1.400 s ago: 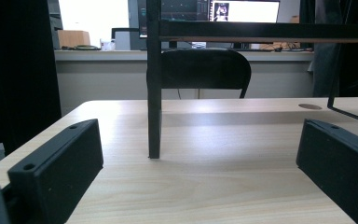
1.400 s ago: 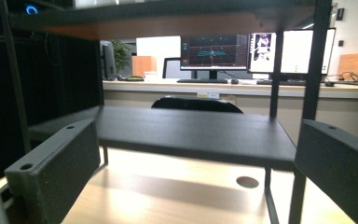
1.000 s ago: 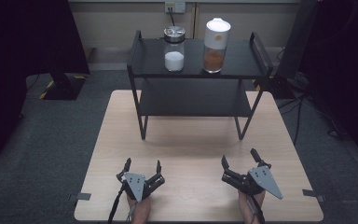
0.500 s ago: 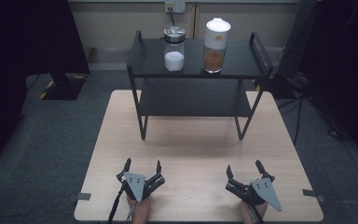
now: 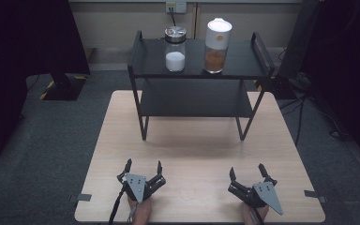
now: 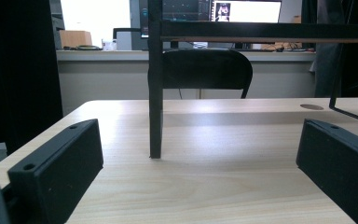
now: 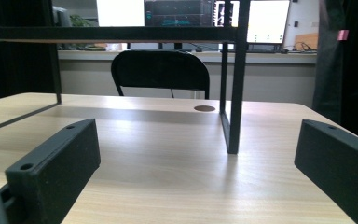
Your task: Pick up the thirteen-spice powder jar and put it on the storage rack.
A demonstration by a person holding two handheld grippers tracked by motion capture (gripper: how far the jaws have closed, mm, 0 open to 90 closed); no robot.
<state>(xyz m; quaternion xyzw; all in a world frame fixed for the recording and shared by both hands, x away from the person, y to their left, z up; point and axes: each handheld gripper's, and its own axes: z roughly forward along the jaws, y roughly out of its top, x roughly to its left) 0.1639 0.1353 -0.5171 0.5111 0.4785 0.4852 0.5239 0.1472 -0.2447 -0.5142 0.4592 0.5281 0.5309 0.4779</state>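
Note:
A black two-tier metal shelf [image 5: 197,101] stands at the far half of the wooden table [image 5: 197,145]. On its top tier sit a glass jar of white powder with a metal lid [image 5: 175,55] and a taller white-lidded jar of brown powder [image 5: 217,46]. My left gripper [image 5: 144,168] rests open near the table's front edge, left of centre. My right gripper [image 5: 247,172] rests open at the front right. Nothing lies between either pair of jaws. The shelf's front left leg [image 6: 155,93] rises ahead in the left gripper view, its front right leg [image 7: 233,88] in the right gripper view.
A black chair [image 6: 205,70] and desks with lit monitors [image 7: 261,21] stand beyond the table. Dark panels [image 5: 33,42] flank the table on a grey carpet. Tape marks [image 5: 83,197] sit at the table's front corners. Bare wood lies between the grippers and the shelf.
My right gripper has slid back toward the table's front edge and a little to the right. The left gripper has stayed where it was.

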